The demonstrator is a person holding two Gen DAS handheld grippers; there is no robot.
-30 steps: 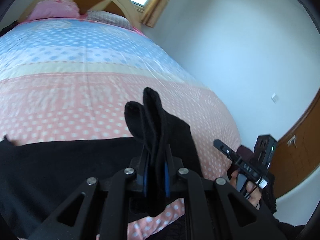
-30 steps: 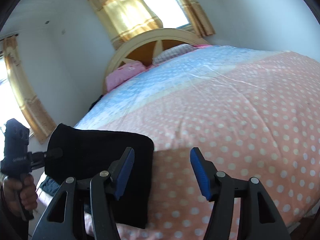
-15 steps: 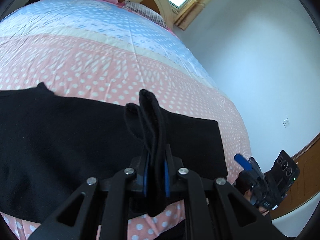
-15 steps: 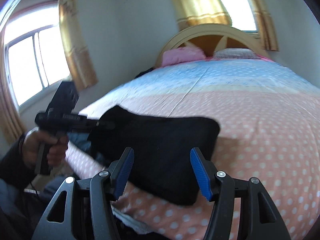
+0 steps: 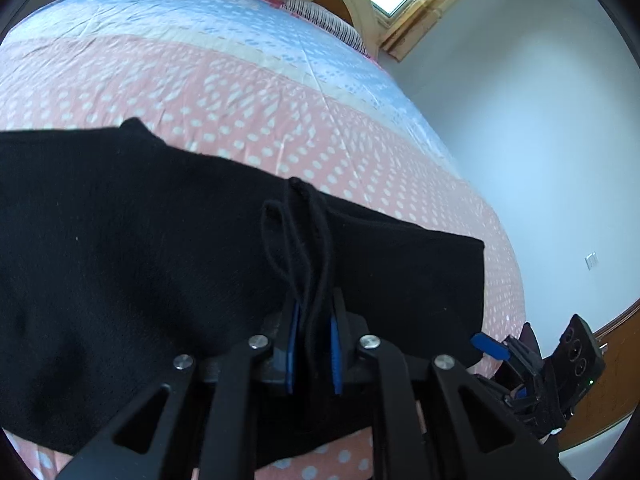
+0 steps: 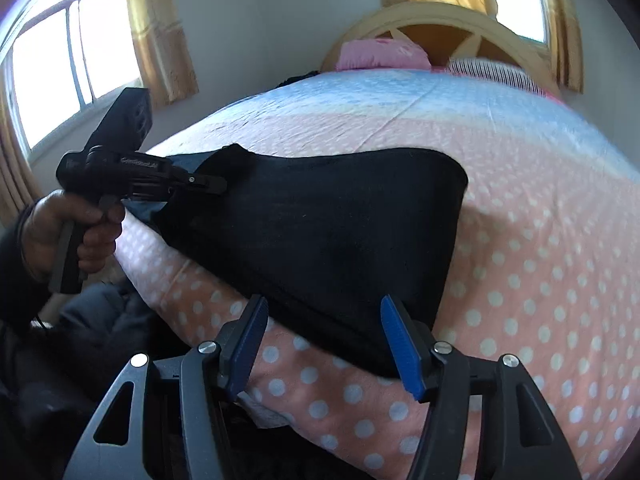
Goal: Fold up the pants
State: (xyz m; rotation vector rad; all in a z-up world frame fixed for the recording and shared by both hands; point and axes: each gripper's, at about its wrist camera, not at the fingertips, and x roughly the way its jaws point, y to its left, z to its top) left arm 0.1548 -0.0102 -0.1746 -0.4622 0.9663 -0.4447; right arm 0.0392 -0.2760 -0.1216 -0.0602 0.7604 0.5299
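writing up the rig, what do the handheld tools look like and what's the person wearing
Both tools are black skeletal frames with silver screws and blue ribbed finger pads. The left tool has a pistol grip with white lettering on its body. The right tool matches. A dark sleeve covers the arm.

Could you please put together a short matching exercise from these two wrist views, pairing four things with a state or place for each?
Things:
1. left gripper
2. right gripper
3. black pants
4. pink pillow

States or places:
A. spread on the dotted quilt near the bed's foot
B. open, holding nothing
C. at the headboard
D. shut on a bunched fold of cloth

Pairs: 1-D, 2-B, 3-A, 4-C
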